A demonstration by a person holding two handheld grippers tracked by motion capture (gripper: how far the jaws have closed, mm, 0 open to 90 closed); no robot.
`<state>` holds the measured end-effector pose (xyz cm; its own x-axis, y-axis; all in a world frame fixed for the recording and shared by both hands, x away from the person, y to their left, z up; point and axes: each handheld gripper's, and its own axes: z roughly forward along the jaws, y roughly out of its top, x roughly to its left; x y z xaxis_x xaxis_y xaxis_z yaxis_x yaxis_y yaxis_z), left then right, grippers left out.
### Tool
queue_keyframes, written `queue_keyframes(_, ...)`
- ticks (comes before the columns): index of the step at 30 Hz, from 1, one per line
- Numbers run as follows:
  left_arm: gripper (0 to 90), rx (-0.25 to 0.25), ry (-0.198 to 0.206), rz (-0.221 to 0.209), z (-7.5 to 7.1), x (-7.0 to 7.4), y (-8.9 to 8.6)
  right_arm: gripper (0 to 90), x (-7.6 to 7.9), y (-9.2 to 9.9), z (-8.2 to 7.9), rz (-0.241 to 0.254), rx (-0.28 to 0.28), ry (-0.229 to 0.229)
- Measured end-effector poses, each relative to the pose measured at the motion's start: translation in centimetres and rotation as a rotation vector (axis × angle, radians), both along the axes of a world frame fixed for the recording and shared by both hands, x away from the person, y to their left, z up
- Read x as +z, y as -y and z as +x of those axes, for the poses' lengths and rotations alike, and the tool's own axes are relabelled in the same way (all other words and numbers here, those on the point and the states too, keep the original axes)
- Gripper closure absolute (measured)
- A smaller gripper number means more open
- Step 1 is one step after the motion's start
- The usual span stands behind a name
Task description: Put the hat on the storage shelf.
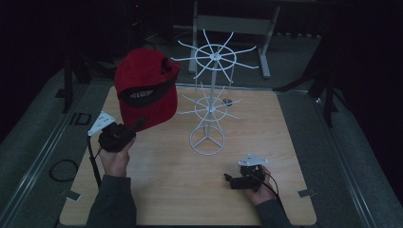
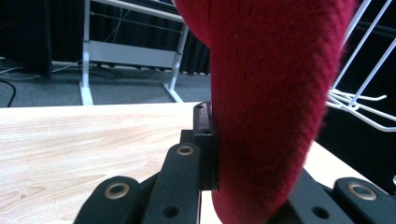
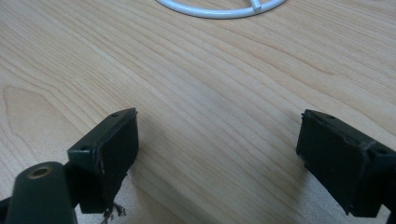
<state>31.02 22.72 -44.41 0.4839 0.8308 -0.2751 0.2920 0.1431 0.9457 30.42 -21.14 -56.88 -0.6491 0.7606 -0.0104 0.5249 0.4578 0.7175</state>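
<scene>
Red cap [image 1: 147, 90] hangs in the air over the left rear part of the table [image 1: 157, 190], raised above the wood and just left of the white wire rack [image 1: 212, 102], and we hold it there by its brim with our left gripper [image 1: 138, 126]. In the left gripper view the thick red cloth [image 2: 271, 93] stands between the two black jaws, which press against it from both sides, so that tong is clamped on the cap. Behind it the rack stands upright on its round foot [image 1: 206, 140] near the middle of the table, its two tiers of spokes bare. Our right gripper [image 1: 227, 178] rests low on the wood at the near right, well apart from the cap; in the right gripper view its jaws stand wide apart with bare wood grain between them, and the rim of the rack's foot [image 3: 219, 10] lies just ahead.
</scene>
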Motion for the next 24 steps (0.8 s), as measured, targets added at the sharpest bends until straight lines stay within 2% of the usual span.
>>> queue_keyframes(8, 85.4, 0.007, 0.012, 0.0, -0.3, 0.6, 0.0, 12.8, 0.0, 0.0, 0.0, 0.001, 0.0, 0.001)
queue_keyframes(15, 85.4, 0.002, 0.026, -0.025, -0.5, 1.3, -0.1, 12.8, 0.0, 0.0, 0.0, 0.0, 0.0, 0.0)
queue_keyframes(24, 85.4, 0.006, 0.036, -0.03, -0.5, 1.8, -0.2, 12.8, 0.0, 0.0, 0.0, 0.0, 0.0, 0.0)
